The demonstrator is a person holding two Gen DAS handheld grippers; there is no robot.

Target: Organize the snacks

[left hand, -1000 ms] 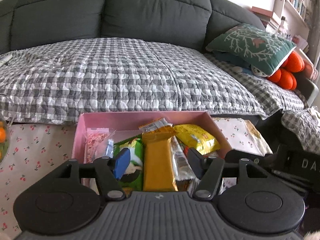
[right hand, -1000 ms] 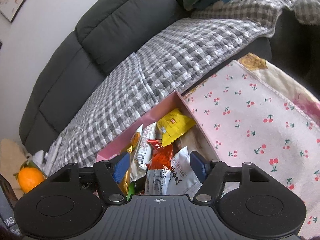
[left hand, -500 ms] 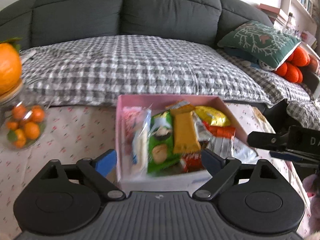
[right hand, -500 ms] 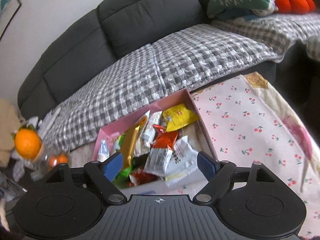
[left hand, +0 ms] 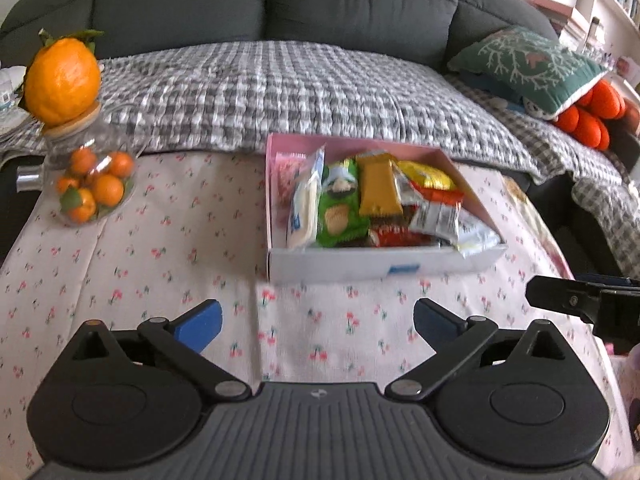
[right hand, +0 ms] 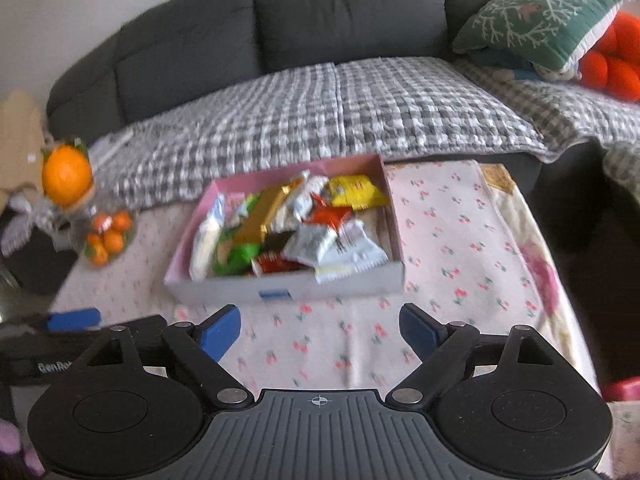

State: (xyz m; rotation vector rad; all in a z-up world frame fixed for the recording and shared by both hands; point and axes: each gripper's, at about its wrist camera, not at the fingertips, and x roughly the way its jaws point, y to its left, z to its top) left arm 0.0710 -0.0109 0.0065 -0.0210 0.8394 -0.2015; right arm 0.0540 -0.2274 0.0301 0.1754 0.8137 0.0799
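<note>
Left gripper (left hand: pixel 316 326): jaws just opened wide, nothing between.
Right gripper (right hand: pixel 320 328): likewise spread, empty.
Snack box (left hand: pixel 360 266): on cherry-print cloth (left hand: pixel 160 264), filled.

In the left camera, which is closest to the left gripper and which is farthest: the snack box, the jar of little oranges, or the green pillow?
From the left gripper:
1. Snack box, straight ahead on the cherry tablecloth.
2. Jar of little oranges, farther back on the left.
3. Green pillow, farthest, on the sofa at the upper right.
</note>
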